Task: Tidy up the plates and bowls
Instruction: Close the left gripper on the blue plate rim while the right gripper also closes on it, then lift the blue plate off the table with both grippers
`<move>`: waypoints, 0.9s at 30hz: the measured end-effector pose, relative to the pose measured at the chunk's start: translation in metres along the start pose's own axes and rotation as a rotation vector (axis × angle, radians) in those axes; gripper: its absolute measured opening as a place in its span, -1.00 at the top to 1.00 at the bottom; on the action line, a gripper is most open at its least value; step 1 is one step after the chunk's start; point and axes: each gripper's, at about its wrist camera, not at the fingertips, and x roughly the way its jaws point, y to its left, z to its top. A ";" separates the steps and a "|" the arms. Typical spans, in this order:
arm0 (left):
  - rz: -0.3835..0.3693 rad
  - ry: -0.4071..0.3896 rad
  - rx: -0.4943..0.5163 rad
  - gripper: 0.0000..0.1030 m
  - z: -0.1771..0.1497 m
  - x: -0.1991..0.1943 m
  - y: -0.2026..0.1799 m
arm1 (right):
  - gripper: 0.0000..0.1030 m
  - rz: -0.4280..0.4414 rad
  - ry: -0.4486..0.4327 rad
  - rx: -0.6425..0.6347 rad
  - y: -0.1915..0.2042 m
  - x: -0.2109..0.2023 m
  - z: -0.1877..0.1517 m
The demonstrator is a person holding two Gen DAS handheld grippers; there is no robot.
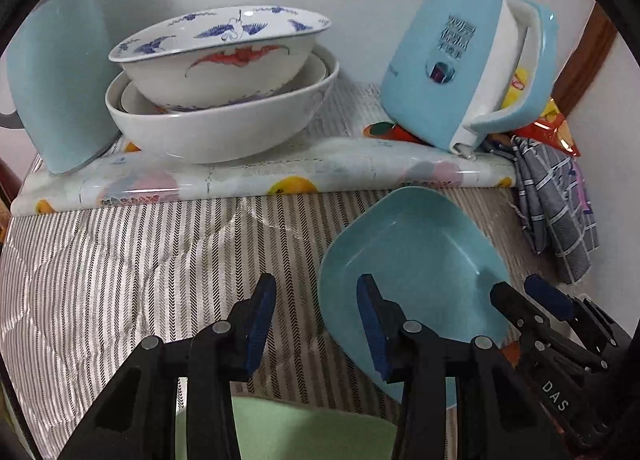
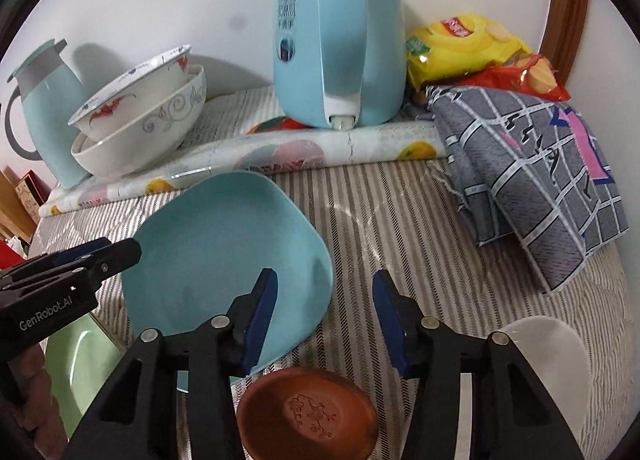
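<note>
A light blue squarish plate [image 1: 416,260] [image 2: 224,260] lies on the striped cloth between both grippers. My left gripper [image 1: 316,320] is open, its right finger over the plate's near-left rim; it also shows in the right wrist view [image 2: 104,256]. My right gripper [image 2: 324,316] is open, its left finger over the plate's right rim; it also shows in the left wrist view [image 1: 528,300]. A green plate [image 2: 80,356] [image 1: 288,428], a brown saucer [image 2: 308,416] and a white bowl [image 2: 552,360] lie near. Stacked white bowls [image 1: 224,100] [image 2: 140,112] sit at the back.
A blue kettle [image 2: 340,40] [image 1: 468,60] and a blue jug [image 2: 48,108] [image 1: 60,92] stand on a raised patterned mat [image 1: 260,176]. A grey checked cloth [image 2: 532,164] and snack bags [image 2: 472,48] lie at the right by the wall.
</note>
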 end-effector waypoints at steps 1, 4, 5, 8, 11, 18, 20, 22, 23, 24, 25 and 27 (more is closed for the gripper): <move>-0.005 0.007 -0.002 0.32 0.000 0.002 0.000 | 0.08 -0.005 0.007 -0.001 0.001 0.002 0.000; -0.014 0.025 -0.006 0.44 0.002 0.009 -0.001 | 0.13 -0.048 0.005 -0.010 0.001 0.004 -0.001; -0.011 0.028 -0.002 0.50 0.003 0.011 -0.002 | 0.13 -0.053 0.006 -0.008 0.001 0.005 -0.001; -0.016 0.039 0.003 0.61 0.003 0.018 -0.005 | 0.15 -0.065 -0.001 0.002 0.000 0.006 0.001; -0.013 0.048 0.017 0.72 0.002 0.023 -0.009 | 0.31 -0.088 -0.010 -0.016 0.002 0.007 0.003; -0.015 0.047 0.007 0.81 0.001 0.030 -0.005 | 0.46 -0.070 0.021 -0.038 0.007 0.019 0.004; -0.021 0.046 0.004 0.82 0.000 0.030 -0.003 | 0.75 -0.058 0.034 -0.036 0.008 0.025 0.003; -0.025 0.037 0.000 0.84 0.000 0.030 -0.002 | 0.80 -0.067 0.038 -0.039 0.009 0.030 0.002; -0.028 0.033 -0.001 0.85 0.000 0.029 -0.001 | 0.80 -0.068 0.031 -0.041 0.009 0.030 0.000; -0.031 0.029 -0.004 0.85 0.000 0.028 0.000 | 0.81 -0.067 0.019 -0.039 0.009 0.029 0.000; -0.033 0.025 -0.003 0.85 -0.001 0.027 0.000 | 0.83 -0.065 0.010 -0.033 0.008 0.028 0.000; -0.035 0.014 -0.004 0.85 -0.001 0.023 0.000 | 0.84 -0.066 -0.009 -0.030 0.008 0.024 0.000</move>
